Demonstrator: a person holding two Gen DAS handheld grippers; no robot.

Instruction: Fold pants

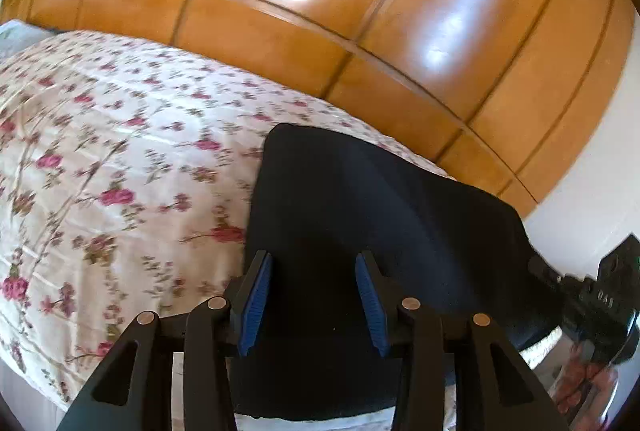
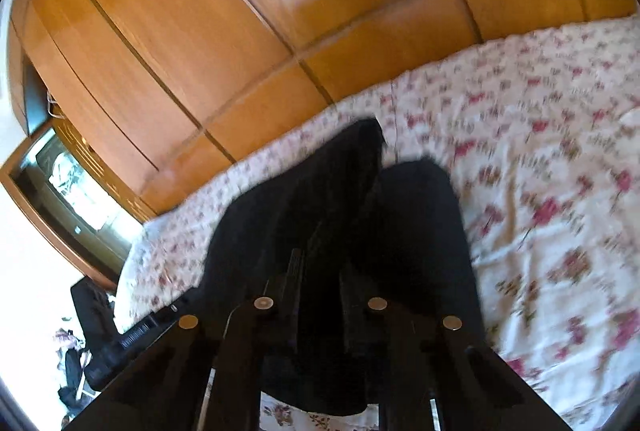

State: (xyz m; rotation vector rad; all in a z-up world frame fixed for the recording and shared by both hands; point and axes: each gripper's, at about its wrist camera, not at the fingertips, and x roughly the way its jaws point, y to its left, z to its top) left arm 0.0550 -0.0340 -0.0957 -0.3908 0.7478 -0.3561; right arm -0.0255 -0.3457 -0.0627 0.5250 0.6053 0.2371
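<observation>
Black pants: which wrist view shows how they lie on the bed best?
Left wrist: the black pants show a sharp, flat outline on the floral bedspread. Right wrist blurs the pants, partly hidden by its own fingers.

Quick count from my seat

I've got one pair of dark pants [image 1: 360,199], one floral bedspread [image 1: 120,151], one wooden wardrobe [image 1: 320,11], and two claws: left claw [image 1: 314,305], right claw [image 2: 320,295].

left claw [image 1: 314,301] jaws apart; right claw [image 2: 320,271] clamped, angled downward

A floral bedspread [image 1: 100,151] lies before glossy wooden wardrobe doors [image 1: 280,31], beside a white wall [image 1: 592,191].
</observation>
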